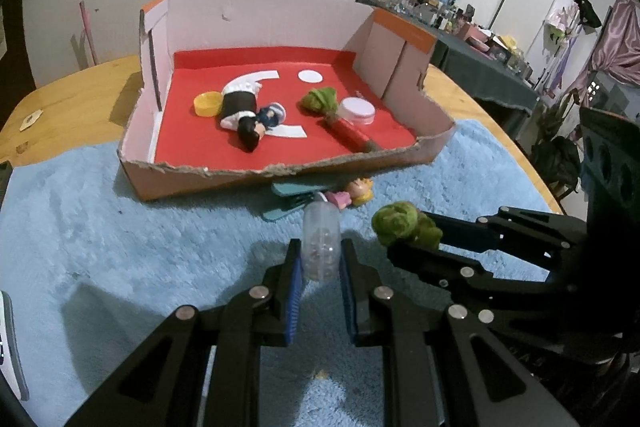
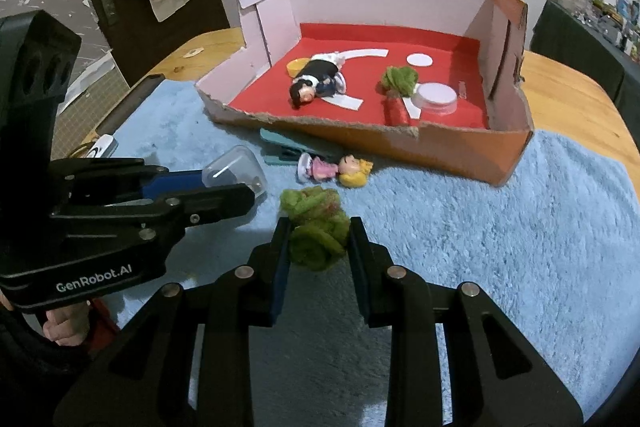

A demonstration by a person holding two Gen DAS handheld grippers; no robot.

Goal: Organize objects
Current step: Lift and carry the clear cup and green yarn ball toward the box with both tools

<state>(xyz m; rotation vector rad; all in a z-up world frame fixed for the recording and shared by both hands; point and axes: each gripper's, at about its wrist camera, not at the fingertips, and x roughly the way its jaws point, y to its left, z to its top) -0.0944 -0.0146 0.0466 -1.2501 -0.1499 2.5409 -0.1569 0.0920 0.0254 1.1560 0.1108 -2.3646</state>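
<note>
My left gripper [image 1: 320, 259] is shut on a clear plastic capsule [image 1: 320, 247], held above the blue rug. My right gripper [image 2: 318, 247] is shut on a green felt vegetable [image 2: 316, 227], also seen at the right in the left wrist view as a green felt vegetable [image 1: 404, 223]. Ahead stands a torn cardboard box [image 1: 280, 173] with a red floor. In it lie a black-haired doll [image 1: 244, 115], a yellow cap [image 1: 206, 103], a felt radish with green leaves [image 1: 340, 123] and a white lid [image 1: 357, 110]. A blonde doll [image 2: 336, 169] and a teal clip [image 2: 280, 147] lie on the rug before the box.
A fluffy blue rug [image 2: 500, 227] covers a wooden table [image 1: 68, 95]. Cluttered shelves [image 1: 460, 15] stand at the far right. A person's hand [image 2: 64, 327] grips the left gripper's handle. A white device [image 2: 102, 147] lies at the rug's left edge.
</note>
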